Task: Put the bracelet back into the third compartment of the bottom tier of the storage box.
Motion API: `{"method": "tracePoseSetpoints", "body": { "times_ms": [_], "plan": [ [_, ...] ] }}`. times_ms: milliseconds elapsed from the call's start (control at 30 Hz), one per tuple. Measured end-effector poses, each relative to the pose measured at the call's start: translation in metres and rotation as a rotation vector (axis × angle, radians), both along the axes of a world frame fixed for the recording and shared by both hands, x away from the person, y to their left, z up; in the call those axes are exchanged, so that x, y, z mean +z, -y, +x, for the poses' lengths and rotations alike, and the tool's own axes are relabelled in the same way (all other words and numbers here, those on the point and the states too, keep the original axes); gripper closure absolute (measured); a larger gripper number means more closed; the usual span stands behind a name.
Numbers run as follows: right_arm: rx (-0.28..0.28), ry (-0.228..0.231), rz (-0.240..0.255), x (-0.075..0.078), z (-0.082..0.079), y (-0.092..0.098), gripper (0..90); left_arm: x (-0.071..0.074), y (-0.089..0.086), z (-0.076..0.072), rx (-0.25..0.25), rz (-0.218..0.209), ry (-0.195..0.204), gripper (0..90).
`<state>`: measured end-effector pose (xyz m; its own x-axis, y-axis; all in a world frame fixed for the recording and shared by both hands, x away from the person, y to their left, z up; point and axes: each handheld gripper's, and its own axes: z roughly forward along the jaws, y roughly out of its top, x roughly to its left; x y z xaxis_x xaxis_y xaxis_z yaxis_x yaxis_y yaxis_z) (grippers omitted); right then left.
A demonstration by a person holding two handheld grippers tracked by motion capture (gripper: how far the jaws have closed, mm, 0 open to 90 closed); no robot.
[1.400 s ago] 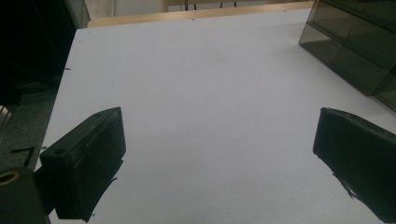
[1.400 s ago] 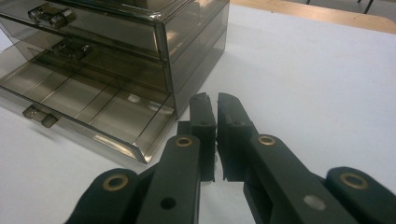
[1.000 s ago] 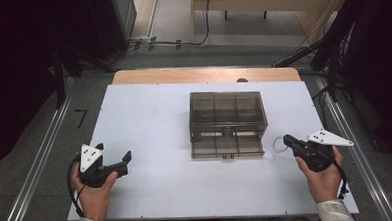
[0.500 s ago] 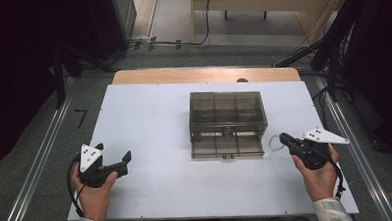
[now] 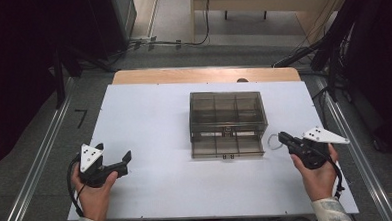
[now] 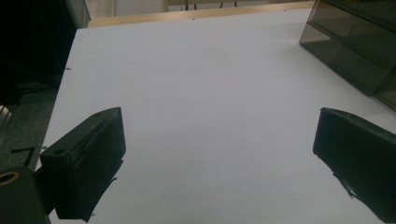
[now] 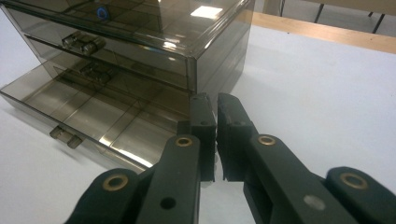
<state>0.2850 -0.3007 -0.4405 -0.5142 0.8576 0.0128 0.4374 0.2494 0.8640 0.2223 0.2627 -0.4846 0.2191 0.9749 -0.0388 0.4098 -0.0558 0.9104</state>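
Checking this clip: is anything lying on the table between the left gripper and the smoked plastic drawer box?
Nothing; in the high view only bare white tabletop separates the left gripper from the drawer box.

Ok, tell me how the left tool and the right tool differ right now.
The left tool has its jaws wide apart; the right tool has them nearly closed. The left tool sits over bare table, well away from the drawer box; the right tool points at the box's near right corner, beside its pulled-out bottom drawer. Neither holds anything.
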Motion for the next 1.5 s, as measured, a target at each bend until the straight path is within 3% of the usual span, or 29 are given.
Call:
{"method": "tracePoseSetpoints", "body": {
  "times_ms": [700, 1100, 1500],
  "plan": [
    [0.037, 0.055, 0.010, 0.009, -0.003, -0.015, 83.6, 0.000, 0.000, 0.000, 0.001, -0.001, -0.001, 2.7],
    [0.081, 0.054, 0.006, 0.005, 0.002, -0.034, 83.6, 0.000, 0.000, 0.000, 0.000, -0.001, -0.001, 3.1],
    [0.129, 0.018, -0.023, -0.007, 0.010, -0.055, 83.6, 0.000, -0.001, -0.001, -0.001, -0.001, -0.003, 3.1]
  ]
}}
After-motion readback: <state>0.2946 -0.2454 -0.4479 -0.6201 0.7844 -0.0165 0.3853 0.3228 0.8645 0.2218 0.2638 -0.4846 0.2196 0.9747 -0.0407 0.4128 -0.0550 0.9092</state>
